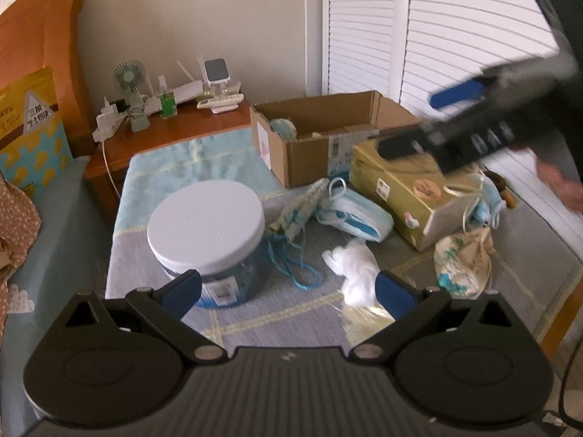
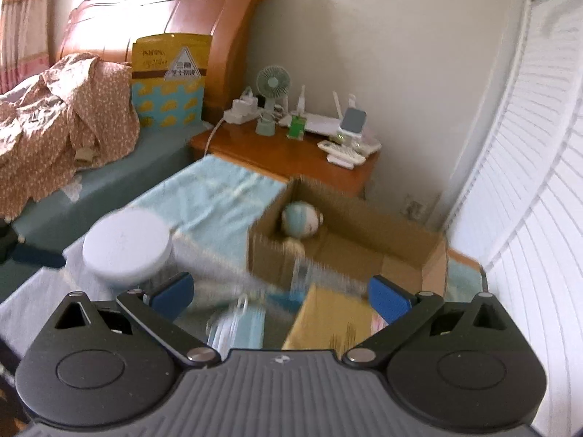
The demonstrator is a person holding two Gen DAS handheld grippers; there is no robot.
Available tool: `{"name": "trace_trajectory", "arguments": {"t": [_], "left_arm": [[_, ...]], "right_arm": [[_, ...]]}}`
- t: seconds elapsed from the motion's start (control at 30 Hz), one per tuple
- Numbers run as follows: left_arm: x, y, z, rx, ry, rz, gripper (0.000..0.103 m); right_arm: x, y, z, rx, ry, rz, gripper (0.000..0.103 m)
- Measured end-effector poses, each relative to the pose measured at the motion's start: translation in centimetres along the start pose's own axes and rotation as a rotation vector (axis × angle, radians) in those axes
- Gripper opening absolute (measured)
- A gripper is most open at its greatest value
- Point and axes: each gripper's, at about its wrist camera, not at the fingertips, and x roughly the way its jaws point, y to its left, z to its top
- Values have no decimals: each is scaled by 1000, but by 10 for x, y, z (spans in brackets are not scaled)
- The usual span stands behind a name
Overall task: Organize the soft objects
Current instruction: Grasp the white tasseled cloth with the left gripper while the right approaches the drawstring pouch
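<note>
We saw the soft things scattered over a striped cloth [image 1: 255,313] ahead of the left claw [image 1: 288,291]. The largest, a flat blue-and-white pouch [image 1: 355,218], lay ahead and a little right of that claw, touching the gold box [image 1: 408,196] beyond it. A cream printed bag [image 1: 462,266], bunched and crumpled, sat to the claw's right, against the gold box's near corner. A white wad [image 1: 355,269] lay just ahead of the right finger, puffy and creased. A pale knitted piece [image 1: 298,207] trailed blue yarn [image 1: 295,266] beside the jar [image 1: 207,233], which stood just ahead of the left finger, lidded in white, its contents dark and unclear.

The cardboard box [image 1: 328,145] stood open farther ahead; from the right claw [image 2: 280,296] we looked straight into it and saw a round blue-and-white ball [image 2: 300,220] in its far left corner, with something pale and blurred nearer by.

Both claws were released, blue pads wide apart, gripping nothing. The right claw hung above the gold box [image 2: 335,320], with masks [image 2: 237,324] blurred below its left finger.
</note>
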Motion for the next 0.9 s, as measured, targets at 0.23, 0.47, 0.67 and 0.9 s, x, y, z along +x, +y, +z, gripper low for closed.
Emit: {"name": "trace_trajectory", "arguments": {"t": [0.23, 0.47, 0.67, 0.9], "left_arm": [[2, -8, -8, 6, 22, -18, 101], [7, -16, -11, 17, 40, -35, 101], [11, -19, -11, 11, 47, -49, 101], [24, -24, -9, 44, 49, -77, 99]], "right_arm": [[-21, 7, -64, 67, 72, -33, 103], [-19, 7, -111, 86, 155, -35, 103], [-2, 5, -123, 91, 199, -39, 103], [10, -2, -128, 132, 199, 0, 103]]}}
